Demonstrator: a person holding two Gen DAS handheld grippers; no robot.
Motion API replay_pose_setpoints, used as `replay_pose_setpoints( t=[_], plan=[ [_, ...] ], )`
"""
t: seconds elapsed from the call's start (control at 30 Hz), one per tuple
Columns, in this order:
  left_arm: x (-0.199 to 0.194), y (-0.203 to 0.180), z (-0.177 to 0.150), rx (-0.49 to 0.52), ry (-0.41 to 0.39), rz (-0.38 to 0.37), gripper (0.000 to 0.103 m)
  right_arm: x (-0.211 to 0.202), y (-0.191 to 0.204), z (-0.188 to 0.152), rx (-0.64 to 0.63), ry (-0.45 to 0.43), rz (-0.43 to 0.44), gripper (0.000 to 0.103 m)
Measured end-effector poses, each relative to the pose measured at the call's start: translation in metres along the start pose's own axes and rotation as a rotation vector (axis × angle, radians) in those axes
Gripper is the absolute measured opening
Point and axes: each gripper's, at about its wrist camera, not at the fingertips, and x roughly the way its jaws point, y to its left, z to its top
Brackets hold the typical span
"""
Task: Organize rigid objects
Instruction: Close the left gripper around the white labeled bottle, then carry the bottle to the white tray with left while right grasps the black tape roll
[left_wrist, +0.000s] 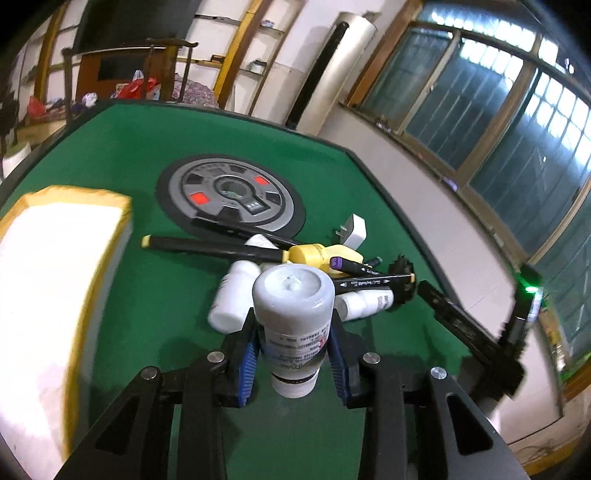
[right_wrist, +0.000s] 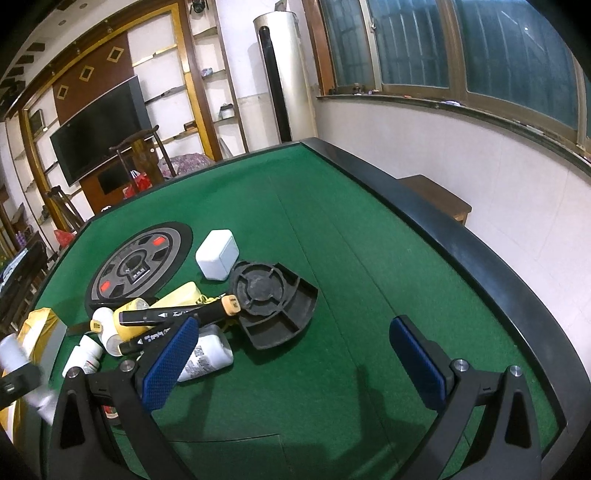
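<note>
Green felt covers the bench (right_wrist: 332, 240); the left hand-held gripper (left_wrist: 293, 354) clamps a white bottle (left_wrist: 293, 314), lifted above the pile of bottles and markers (left_wrist: 295, 266), while the right hand-held gripper (right_wrist: 295, 354) stands wide, empty, beside the pile

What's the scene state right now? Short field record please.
surface: green felt table
left gripper: shut on white bottle, lifted clear of the felt
right gripper: open, empty
pile: markers, white bottles, yellow item
beside pile: white charger, black plastic base
left of pile: white box with yellow edge
</note>
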Motion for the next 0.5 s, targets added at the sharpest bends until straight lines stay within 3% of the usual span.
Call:
replay_pose_setpoints(
  t=[0.2,0.3,0.37,0.43,0.5],
  plan=[
    [-0.046,0.023,-0.009,-0.003,-0.075,0.009,0.036,0.005,0.001,0.001,-0.005,0.022,0.0,0.103],
    [-0.063,0.035,-0.013,-0.003,-0.101,0.022,0.036,0.0,0.017,0.002,-0.083,0.029,-0.027,0.103],
    [-0.07,0.043,-0.017,-0.013,-0.113,0.028,0.036,-0.018,0.037,0.003,-0.142,0.003,0.024,0.103],
    [-0.07,0.051,-0.019,-0.028,-0.115,0.025,0.036,-0.038,0.07,0.003,-0.236,-0.003,0.138,0.103],
    [-0.071,0.058,-0.02,-0.047,-0.114,0.022,0.036,-0.043,0.103,-0.004,-0.359,0.049,0.261,0.103]
  ],
)
